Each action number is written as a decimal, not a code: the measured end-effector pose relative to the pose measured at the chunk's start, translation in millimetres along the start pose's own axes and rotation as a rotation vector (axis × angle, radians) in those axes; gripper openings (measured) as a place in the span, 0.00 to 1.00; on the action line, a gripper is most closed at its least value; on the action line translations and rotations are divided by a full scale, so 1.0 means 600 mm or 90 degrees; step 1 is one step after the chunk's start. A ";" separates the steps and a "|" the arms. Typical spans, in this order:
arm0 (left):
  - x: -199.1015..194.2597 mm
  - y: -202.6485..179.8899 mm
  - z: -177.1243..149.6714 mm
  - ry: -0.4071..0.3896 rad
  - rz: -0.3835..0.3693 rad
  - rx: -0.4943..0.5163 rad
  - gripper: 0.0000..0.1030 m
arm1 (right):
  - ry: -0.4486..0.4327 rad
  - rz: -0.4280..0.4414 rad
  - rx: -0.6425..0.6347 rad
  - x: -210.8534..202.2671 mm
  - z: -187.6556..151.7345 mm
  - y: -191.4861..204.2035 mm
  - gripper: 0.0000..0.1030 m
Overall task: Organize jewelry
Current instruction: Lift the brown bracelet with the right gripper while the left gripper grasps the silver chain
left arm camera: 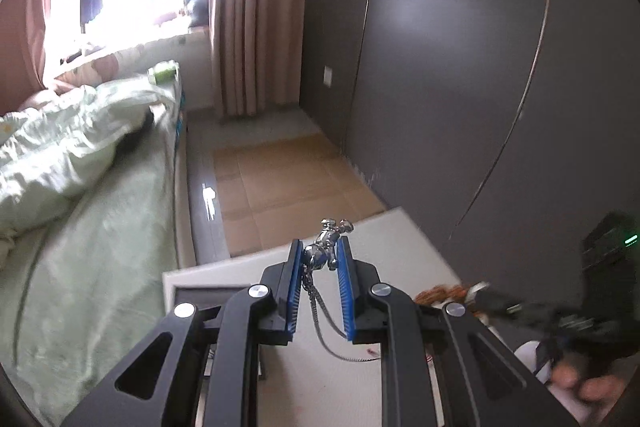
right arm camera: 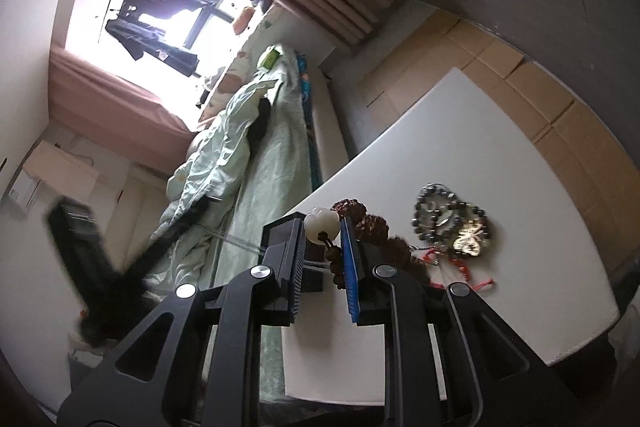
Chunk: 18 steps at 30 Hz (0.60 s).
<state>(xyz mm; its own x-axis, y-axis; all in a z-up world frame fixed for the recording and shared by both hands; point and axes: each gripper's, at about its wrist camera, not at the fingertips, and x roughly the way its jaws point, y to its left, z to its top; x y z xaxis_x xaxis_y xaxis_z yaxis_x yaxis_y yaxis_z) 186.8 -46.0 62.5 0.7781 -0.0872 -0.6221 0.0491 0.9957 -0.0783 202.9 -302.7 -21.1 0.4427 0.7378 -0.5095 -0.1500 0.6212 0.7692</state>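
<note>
TEXT: none legible | LABELS/BRANDS/NUMBERS: none legible | NOTE: gold pendant at 3 o'clock on white table bears relief marks, too small to read

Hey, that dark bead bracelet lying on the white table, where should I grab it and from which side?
Pinch the bead bracelet across one strand at its far rim, coming from above. It lies flat in a loop, and the gold pendant crowds its near side.
</note>
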 end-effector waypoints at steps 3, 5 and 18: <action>-0.060 -0.002 0.032 -0.033 0.003 0.013 0.14 | 0.010 -0.009 -0.006 0.015 -0.004 0.014 0.18; -0.097 0.001 0.054 -0.052 0.001 0.017 0.14 | 0.022 -0.012 0.000 0.035 -0.007 0.021 0.18; -0.269 0.023 0.150 -0.156 0.030 0.034 0.14 | 0.079 -0.008 -0.041 0.106 -0.017 0.130 0.18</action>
<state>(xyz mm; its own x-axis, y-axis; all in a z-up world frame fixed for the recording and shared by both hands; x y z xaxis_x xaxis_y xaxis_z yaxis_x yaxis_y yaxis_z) 118.4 -15.3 231.9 0.9088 -0.0376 -0.4155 0.0378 0.9993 -0.0079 210.1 -204.4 2.5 0.3334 0.7539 -0.5661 -0.2033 0.6438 0.7377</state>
